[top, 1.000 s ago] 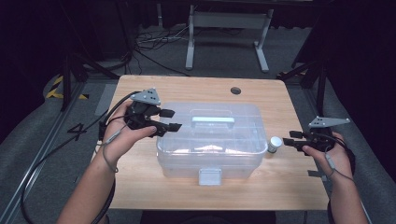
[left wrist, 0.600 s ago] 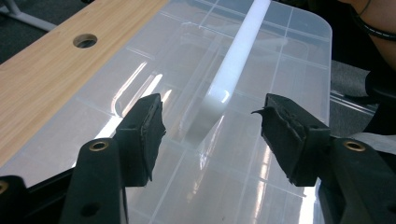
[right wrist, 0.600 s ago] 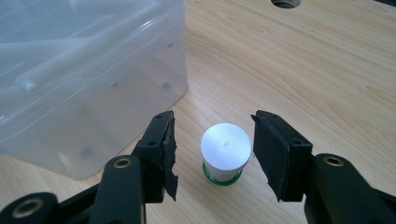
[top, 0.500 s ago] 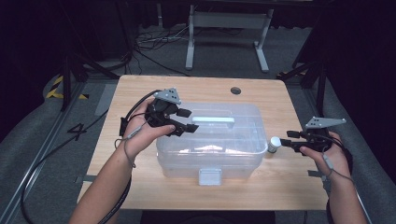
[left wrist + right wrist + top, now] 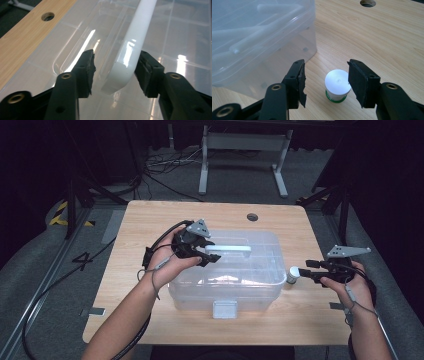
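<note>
The white handle (image 5: 132,50) lies flat on the lid of the clear box (image 5: 225,285) at frame centre. The left tongs (image 5: 115,71) straddle its near end, spread and not yet gripping, apparently to lift it. At right, the right tongs (image 5: 325,83), also spread, bracket a small jar (image 5: 337,85) standing on the tabletop (image 5: 150,220) beside the box.

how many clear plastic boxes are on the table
1. The clear plastic box sits mid-table with its lid on, the left gripper open around its white handle. A small white-capped jar stands just beside its right end, by the open right gripper.
</note>
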Available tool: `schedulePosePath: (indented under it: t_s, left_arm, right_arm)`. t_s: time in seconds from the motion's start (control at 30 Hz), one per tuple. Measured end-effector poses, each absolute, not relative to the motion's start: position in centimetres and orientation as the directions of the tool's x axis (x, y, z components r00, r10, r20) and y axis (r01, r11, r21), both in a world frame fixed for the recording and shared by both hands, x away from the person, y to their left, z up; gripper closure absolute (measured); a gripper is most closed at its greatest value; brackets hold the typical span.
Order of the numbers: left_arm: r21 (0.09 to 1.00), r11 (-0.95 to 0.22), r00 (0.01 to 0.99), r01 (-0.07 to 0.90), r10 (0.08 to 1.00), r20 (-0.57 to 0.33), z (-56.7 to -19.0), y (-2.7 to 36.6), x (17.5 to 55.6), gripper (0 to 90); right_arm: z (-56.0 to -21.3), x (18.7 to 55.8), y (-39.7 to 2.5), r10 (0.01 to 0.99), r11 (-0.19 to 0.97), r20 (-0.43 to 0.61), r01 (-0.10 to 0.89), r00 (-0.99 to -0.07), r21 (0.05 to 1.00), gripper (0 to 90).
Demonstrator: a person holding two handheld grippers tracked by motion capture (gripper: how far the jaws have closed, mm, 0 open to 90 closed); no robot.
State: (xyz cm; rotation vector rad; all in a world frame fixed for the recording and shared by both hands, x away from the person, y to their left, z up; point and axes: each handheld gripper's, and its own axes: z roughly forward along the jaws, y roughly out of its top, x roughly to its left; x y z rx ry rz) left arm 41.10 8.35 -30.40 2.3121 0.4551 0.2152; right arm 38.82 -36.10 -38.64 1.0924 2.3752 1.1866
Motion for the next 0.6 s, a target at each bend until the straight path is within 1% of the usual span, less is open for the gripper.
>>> schedulePosePath:
  t_s: [0.03, 0.1, 0.17, 0.2, 0.23, 0.33, 0.47, 0.5, 0.53, 0.6]
  left_arm:
    - [0.713, -0.653, 0.922, 0.255, 0.385, 0.023, -30.4, 8.3, 41.1, 58.2]
    - [0.716, -0.65, 0.925, 0.255, 0.379, 0.015, -30.2, 8.2, 41.0, 62.1]
    - [0.716, -0.653, 0.925, 0.247, 0.38, 0.027, -30.2, 8.2, 41.0, 69.4]
    - [0.707, -0.664, 0.922, 0.242, 0.385, 0.046, -30.1, 8.2, 40.9, 69.4]
    - [0.702, -0.667, 0.92, 0.249, 0.39, 0.044, -30.0, 8.1, 40.9, 71.6]
    - [0.688, -0.683, 0.916, 0.243, 0.395, 0.068, -29.8, 7.9, 41.0, 72.9]
    - [0.69, -0.677, 0.915, 0.257, 0.4, 0.051, -29.7, 7.9, 41.3, 73.1]
    - [0.691, -0.672, 0.915, 0.266, 0.401, 0.038, -29.6, 8.0, 41.5, 73.2]
    - [0.689, -0.673, 0.916, 0.27, 0.401, 0.033, -29.6, 8.0, 41.7, 73.3]
    - [0.685, -0.675, 0.915, 0.276, 0.403, 0.029, -29.3, 8.0, 41.9, 73.4]
  right_arm:
    - [-38.7, 38.8, -36.1, 0.728, 0.379, 0.089, 0.507, -0.68, 0.774, 48.2]
    - [-38.7, 38.8, -36.1, 0.726, 0.38, 0.088, 0.504, -0.682, 0.775, 48.2]
    - [-38.7, 38.8, -36.1, 0.725, 0.38, 0.088, 0.504, -0.683, 0.776, 48.2]
    - [-38.6, 38.8, -36.1, 0.724, 0.381, 0.087, 0.503, -0.684, 0.776, 48.2]
    - [-38.6, 38.8, -36.1, 0.723, 0.383, 0.086, 0.502, -0.685, 0.776, 48.2]
    - [-38.7, 38.8, -36.1, 0.721, 0.386, 0.086, 0.501, -0.688, 0.775, 48.1]
    - [-38.7, 38.8, -36.1, 0.709, 0.371, 0.103, 0.494, -0.697, 0.787, 48.7]
    - [-38.7, 38.8, -36.1, 0.693, 0.344, 0.157, 0.514, -0.703, 0.786, 51.6]
    - [-38.7, 38.8, -36.1, 0.691, 0.348, 0.157, 0.514, -0.706, 0.784, 53.4]
    - [-38.5, 38.7, -36.0, 0.685, 0.396, 0.119, 0.504, -0.719, 0.768, 60.9]
